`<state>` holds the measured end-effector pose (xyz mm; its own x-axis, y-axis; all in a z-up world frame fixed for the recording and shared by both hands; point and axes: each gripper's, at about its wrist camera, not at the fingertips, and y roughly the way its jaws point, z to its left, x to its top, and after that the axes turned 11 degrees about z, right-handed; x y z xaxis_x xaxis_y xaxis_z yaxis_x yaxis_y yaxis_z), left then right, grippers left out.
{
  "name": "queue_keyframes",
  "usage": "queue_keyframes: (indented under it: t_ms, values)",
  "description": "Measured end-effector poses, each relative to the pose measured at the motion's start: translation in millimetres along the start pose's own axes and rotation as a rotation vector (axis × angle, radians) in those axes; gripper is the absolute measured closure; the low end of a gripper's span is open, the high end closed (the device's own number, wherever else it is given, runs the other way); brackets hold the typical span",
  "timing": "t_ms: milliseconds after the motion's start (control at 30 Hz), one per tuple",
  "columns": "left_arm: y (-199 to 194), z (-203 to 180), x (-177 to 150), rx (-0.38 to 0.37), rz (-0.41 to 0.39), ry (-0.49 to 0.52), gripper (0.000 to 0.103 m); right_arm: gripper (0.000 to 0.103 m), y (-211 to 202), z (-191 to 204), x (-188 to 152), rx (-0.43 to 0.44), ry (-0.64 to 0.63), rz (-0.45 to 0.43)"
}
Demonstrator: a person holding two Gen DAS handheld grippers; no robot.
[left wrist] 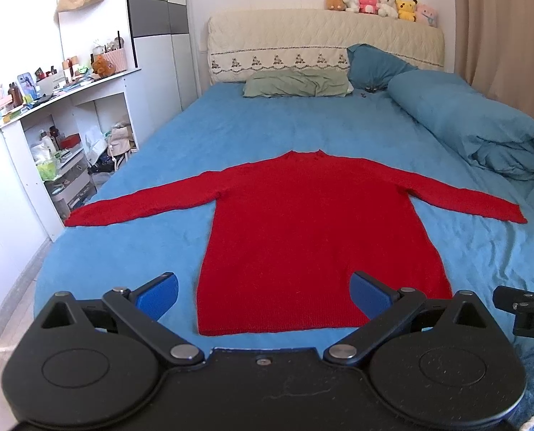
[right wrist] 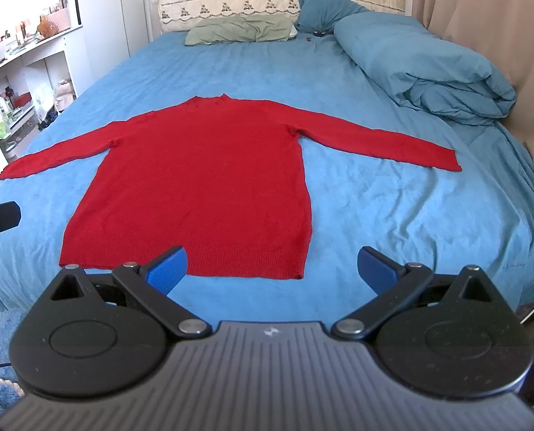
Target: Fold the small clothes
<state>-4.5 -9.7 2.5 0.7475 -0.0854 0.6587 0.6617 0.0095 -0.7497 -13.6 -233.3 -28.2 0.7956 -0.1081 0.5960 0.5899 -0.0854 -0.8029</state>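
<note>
**Left wrist view: sweater laid flat, no fold begun**

We see the red sweater (left wrist: 313, 237) spread flat on the blue bed sheet (left wrist: 231, 125), both sleeves out, hem nearest us. We judge every fold is still to do. Our left gripper (left wrist: 263, 292) and right gripper (right wrist: 272, 267) both hang spread wide and empty near the hem. A rolled blue duvet (right wrist: 421, 68) lies along the right; cluttered white shelves (left wrist: 55, 136) stand left.

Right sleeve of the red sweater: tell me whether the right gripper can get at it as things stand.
Probably yes. The right gripper is open and empty, the right sleeve lies flat on the blue sheet, and nothing lies between them; the rolled duvet sits farther back.
</note>
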Motion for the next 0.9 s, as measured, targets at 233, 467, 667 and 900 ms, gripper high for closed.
queue_keyframes:
  t_ms: [233,467,667,900]
  values:
    - [-2.1,1.3,0.8,-0.001,-0.009,-0.001,0.0,0.0,-1.8,2.0,0.0,0.011,0.004,0.004]
    - [-2.5,1.9,1.0,0.001,-0.005,-0.004,0.0,0.0,-2.3,5.2,0.4,0.008,0.004,0.006]
    - [-1.5,1.5,4.3,0.01,0.007,-0.005,0.0,0.0,-2.8,5.2,0.9,0.01,0.003,0.006]
    - [-3.7,-3.1,3.7,0.038,-0.005,0.008,0.0,0.0,-3.0,3.6,0.9,0.014,0.006,-0.001]
